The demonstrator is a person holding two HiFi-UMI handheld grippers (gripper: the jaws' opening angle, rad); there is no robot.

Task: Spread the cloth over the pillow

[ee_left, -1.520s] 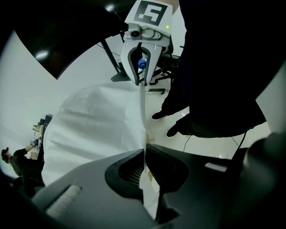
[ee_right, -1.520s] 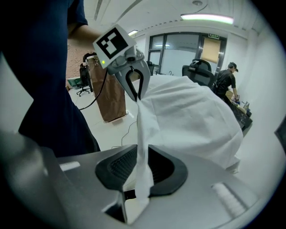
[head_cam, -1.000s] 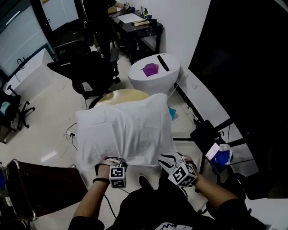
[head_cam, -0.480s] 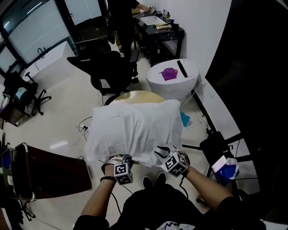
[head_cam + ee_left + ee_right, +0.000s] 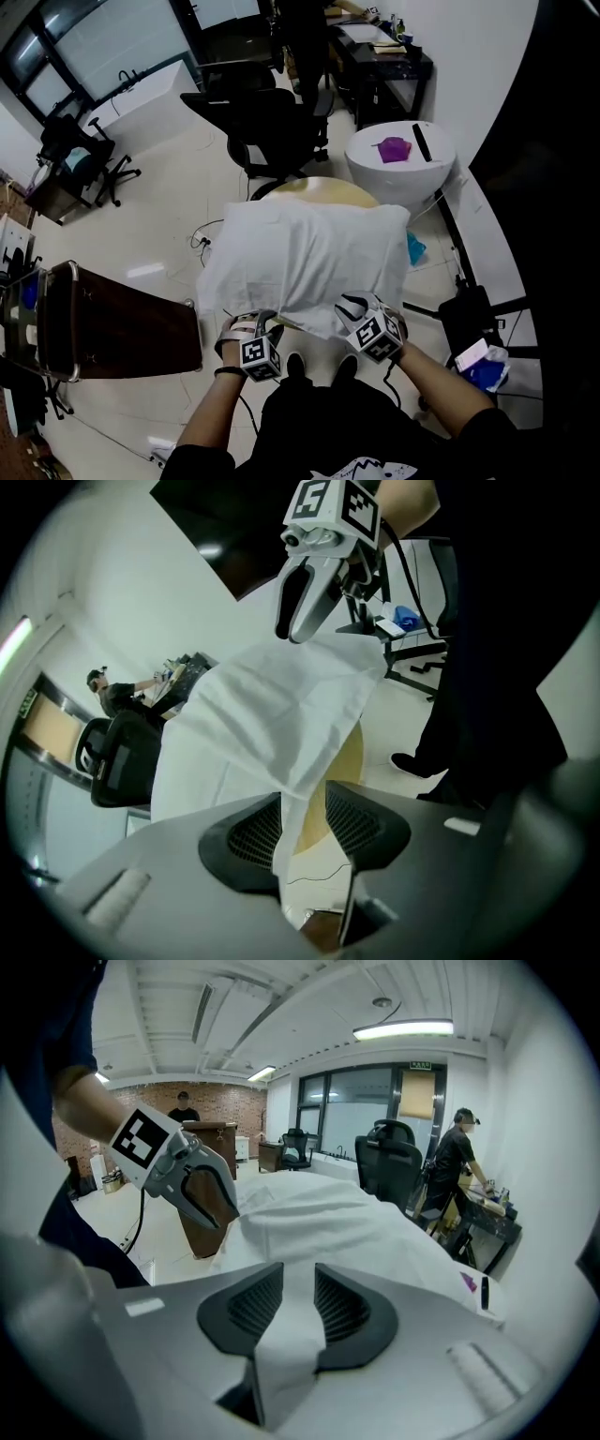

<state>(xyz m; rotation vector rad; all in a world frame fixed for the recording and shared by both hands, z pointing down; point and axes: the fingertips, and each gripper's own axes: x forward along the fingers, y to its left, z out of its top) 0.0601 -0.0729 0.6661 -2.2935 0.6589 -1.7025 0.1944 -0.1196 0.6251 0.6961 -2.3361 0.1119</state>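
A white cloth lies spread over the pillow, which only shows as a bulge beneath it, on a round yellowish table. Both grippers are at the cloth's near edge. My left gripper has just been opening its jaws. In the left gripper view a hanging fold of the cloth runs down between the jaws, with a gap beside it. My right gripper is at the near right corner. In the right gripper view its jaws stand apart with a strip of cloth lying between them.
A round white side table with a purple item stands beyond the pillow. Black office chairs are behind on the left. A dark brown chair is at my left, a blue bag at my right. A person works at a far desk.
The left gripper has rolled and risen slightly at the cloth's near edge. The right gripper has moved in along that edge. The head view has swung, showing more floor at the left.
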